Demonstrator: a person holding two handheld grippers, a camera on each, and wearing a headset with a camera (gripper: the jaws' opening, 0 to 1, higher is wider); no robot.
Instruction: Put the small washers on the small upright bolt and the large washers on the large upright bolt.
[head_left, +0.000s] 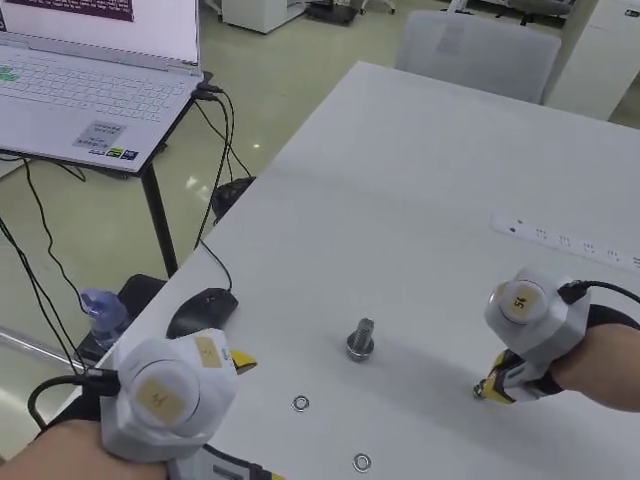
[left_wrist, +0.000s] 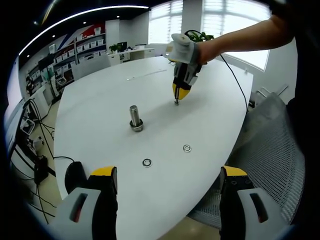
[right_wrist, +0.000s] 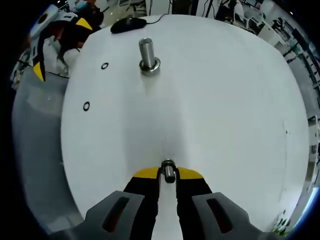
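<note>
Starting at your left, the left gripper (left_wrist: 167, 172) hangs at the near-left edge of the white oval bench (head_left: 430, 180), its jaws spread wide with nothing between them.

Next come two thin steel ring washers lying flat close to the near edge: the left ring washer (head_left: 300, 403) and, nearer the edge, the right ring washer (head_left: 362, 462), well apart from each other. Judge them light, stiff and apt to skate on the smooth top. Lying flat, they give you almost no height, so bring the tips down to the surface and pinch across the outer rim.

Behind them, towards the bench's middle, the large threaded steel bolt (head_left: 360, 338) stands upright. The collar at its foot may be its own head or a washer already seated; it is too small to tell.

Towards the near-right edge, the right gripper (right_wrist: 168, 176) is closed on the small steel bolt (right_wrist: 168, 170), held down at the bench top. The jaws cover most of its length.
</note>
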